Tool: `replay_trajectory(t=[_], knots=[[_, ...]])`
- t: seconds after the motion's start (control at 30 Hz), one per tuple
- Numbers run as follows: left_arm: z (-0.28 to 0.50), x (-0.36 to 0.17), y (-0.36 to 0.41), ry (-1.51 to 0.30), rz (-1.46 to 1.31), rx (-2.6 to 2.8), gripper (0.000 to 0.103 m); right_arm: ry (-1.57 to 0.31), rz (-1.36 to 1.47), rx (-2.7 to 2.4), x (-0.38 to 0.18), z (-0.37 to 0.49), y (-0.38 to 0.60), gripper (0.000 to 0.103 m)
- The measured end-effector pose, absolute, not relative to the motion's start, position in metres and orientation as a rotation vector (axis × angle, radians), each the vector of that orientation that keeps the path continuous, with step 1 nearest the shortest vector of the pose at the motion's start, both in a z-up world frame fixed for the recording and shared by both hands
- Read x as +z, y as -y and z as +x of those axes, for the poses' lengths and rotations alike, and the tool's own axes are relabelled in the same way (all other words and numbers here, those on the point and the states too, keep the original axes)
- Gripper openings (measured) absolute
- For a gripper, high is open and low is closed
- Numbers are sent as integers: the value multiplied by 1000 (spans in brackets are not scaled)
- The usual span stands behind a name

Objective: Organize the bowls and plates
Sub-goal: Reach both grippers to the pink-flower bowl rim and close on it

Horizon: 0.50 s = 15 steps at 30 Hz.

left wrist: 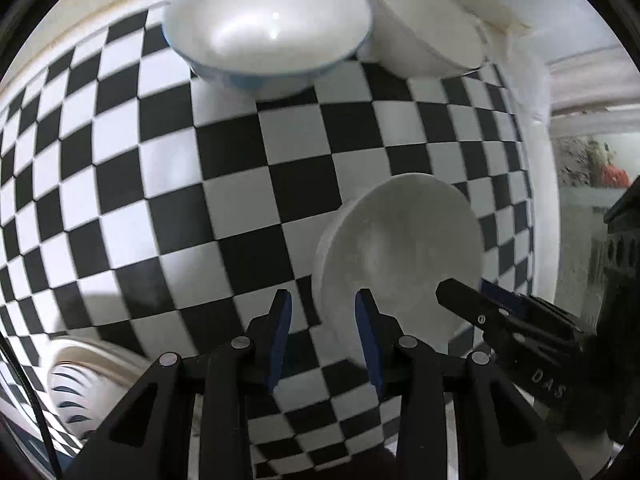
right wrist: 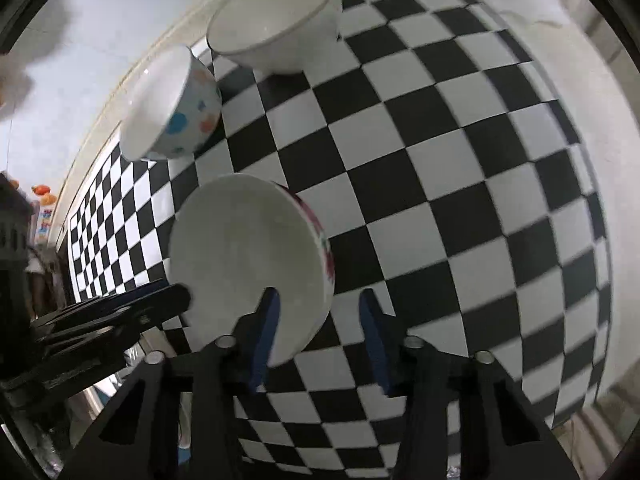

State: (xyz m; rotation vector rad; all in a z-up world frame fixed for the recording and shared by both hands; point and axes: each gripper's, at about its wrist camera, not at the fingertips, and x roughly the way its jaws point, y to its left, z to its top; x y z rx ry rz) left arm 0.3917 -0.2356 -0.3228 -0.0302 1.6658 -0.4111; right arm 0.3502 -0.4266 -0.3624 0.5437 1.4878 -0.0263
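Left gripper (left wrist: 324, 316) and right gripper (right wrist: 318, 316) both open, straddling rim of near bowl (right wrist: 244, 252). Gripping nothing. Two bowls far on checkered cloth (right wrist: 440, 184).

the left gripper (left wrist: 325, 312) hangs over a black-and-white checkered cloth (left wrist: 168, 184), its blue-padded fingers (left wrist: 280, 332) spread apart with the rim of a plain white bowl (left wrist: 400, 256) between them; the right finger sits inside the bowl. the right gripper (left wrist: 480, 304) reaches in at the bowl's far side. at the cloth's far edge stand a blue-rimmed bowl (left wrist: 268, 28) and a white bowl (left wrist: 428, 28), just beside each other. a striped plate (left wrist: 80, 392) shows at lower left
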Motion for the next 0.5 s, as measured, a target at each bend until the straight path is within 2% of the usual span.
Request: replay_trajectory(t=[0.03, 0.1, 0.13, 0.5], knots=[[392, -325, 237, -1666, -35, -405, 23, -1500, 536, -6, -370, 354, 428, 32], [391, -330, 241, -1673, -34, -395, 18, -1514, 524, 19, -378, 358, 430, 17], [390, -330, 242, -1667, -29, -381, 18, -1516, 528, 38, -381, 359, 430, 15], [366, -307, 246, -1623, 63, -371, 18, -1508, 484, 108, -367, 347, 424, 14]])
